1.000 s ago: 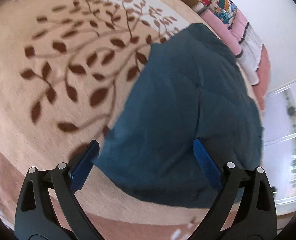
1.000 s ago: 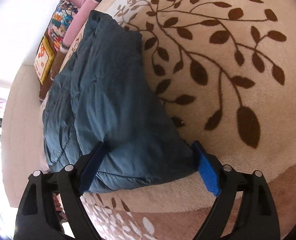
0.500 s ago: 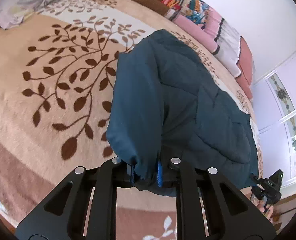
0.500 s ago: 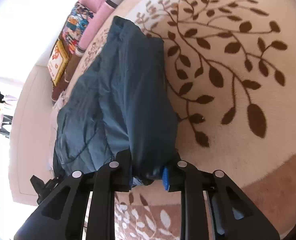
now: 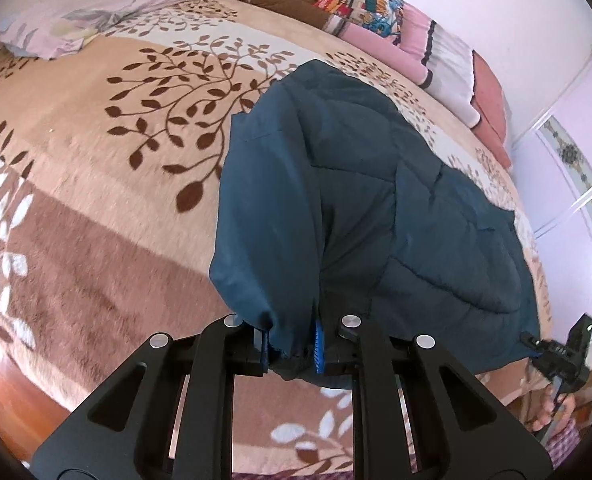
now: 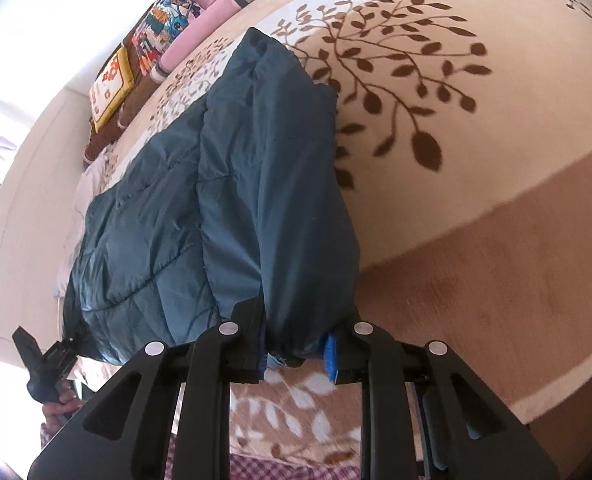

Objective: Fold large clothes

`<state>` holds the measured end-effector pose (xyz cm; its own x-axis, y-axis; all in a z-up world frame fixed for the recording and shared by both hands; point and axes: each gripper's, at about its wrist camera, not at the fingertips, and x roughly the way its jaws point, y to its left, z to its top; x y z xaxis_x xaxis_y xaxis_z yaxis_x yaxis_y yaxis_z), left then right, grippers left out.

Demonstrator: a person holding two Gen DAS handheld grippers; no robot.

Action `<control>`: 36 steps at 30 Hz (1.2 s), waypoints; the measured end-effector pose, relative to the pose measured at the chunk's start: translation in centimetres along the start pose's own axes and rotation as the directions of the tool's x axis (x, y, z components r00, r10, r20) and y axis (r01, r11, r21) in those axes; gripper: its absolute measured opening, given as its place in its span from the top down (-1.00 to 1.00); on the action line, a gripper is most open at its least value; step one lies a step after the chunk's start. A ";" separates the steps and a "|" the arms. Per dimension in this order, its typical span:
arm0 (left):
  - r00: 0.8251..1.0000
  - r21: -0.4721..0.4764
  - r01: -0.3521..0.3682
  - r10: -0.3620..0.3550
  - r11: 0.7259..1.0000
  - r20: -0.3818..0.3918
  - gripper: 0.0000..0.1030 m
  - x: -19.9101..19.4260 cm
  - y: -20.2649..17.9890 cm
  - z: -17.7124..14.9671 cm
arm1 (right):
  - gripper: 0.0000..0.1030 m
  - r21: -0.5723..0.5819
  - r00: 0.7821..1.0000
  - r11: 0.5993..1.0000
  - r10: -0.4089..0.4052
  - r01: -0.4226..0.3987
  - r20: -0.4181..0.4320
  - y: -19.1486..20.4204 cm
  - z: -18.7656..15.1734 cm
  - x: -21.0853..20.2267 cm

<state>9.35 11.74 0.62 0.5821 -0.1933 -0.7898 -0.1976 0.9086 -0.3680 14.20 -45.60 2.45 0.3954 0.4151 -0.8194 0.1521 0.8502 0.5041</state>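
A dark teal quilted jacket (image 5: 359,208) lies on a bed with a beige blanket printed with brown leaves (image 5: 96,128). My left gripper (image 5: 292,350) is shut on the jacket's near left corner and holds it raised off the blanket. My right gripper (image 6: 296,354) is shut on the jacket's (image 6: 232,184) near right corner, also raised. The right gripper shows at the right edge of the left wrist view (image 5: 559,356); the left gripper shows at the left edge of the right wrist view (image 6: 44,364).
Folded blankets and pillows in pink, brown, yellow and a cartoon print (image 5: 359,4) line the far side against the white wall. A lilac pillow (image 5: 80,12) lies at the far left. A wardrobe with patterned doors (image 5: 575,184) stands to the right.
Both grippers closed on the jacket's near corners and have lifted and pulled them back, raising the near edge off the blanket.
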 end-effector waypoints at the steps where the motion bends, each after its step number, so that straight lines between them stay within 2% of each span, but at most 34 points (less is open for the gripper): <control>1: 1.000 0.008 -0.008 0.008 1.000 0.000 0.70 0.0 0.0 -0.4 | 0.57 -0.002 1.000 1.000 -0.008 0.008 0.001 -0.1 -0.3 0.1; 10: 0.998 0.006 -0.052 0.052 0.999 0.021 0.60 0.6 0.1 -2.0 | 0.51 -0.037 0.995 0.995 -0.091 0.092 0.046 0.0 -1.4 1.0; 14: 0.997 0.002 -0.077 0.077 0.997 0.032 0.49 0.6 0.0 -2.3 | 0.39 -0.039 0.990 0.991 -0.123 0.126 0.066 0.2 -1.7 1.1; 17: 0.994 0.001 -0.100 0.099 0.995 0.039 0.39 0.5 -0.2 -2.5 | 0.27 -0.036 0.985 0.987 -0.151 0.154 0.078 0.3 -1.9 1.0; 22: 0.993 -0.002 -0.115 0.115 0.993 0.041 -0.04 0.2 -0.3 -3.0 | 0.06 -0.059 0.974 0.975 -0.207 0.213 0.091 0.9 -2.1 0.9; 24: 0.993 0.000 -0.112 0.112 0.994 0.045 -0.16 0.0 -0.4 -3.2 | -0.13 -0.060 0.970 0.972 -0.223 0.229 0.094 1.0 -2.3 0.7; 27: 0.993 0.007 -0.110 0.110 0.994 0.052 -0.21 -0.3 -0.5 -3.4 | -0.21 -0.066 0.968 0.969 -0.233 0.240 0.096 1.2 -2.6 0.5; 30: 0.993 0.013 -0.110 0.109 0.994 0.055 -0.35 -0.6 -0.6 -3.6 | -0.24 -0.066 0.965 0.966 -0.242 0.250 0.101 1.3 -2.7 0.3; 34: 0.992 0.027 -0.111 0.109 0.994 0.064 -0.37 -1.4 -0.8 -4.0 | -0.24 -0.069 0.960 0.962 -0.254 0.263 0.118 1.6 -3.2 -0.4; 36: 0.992 0.026 -0.104 0.102 0.994 0.068 -0.39 -1.8 -0.7 -4.3 | -0.24 -0.081 0.947 0.950 -0.288 0.301 0.138 2.0 -3.5 -0.9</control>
<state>5.12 9.83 0.21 0.6109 -0.0738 -0.7882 -0.2363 0.9333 -0.2705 10.96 -43.14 3.22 0.4561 0.1033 -0.8839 0.1902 0.9590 0.2102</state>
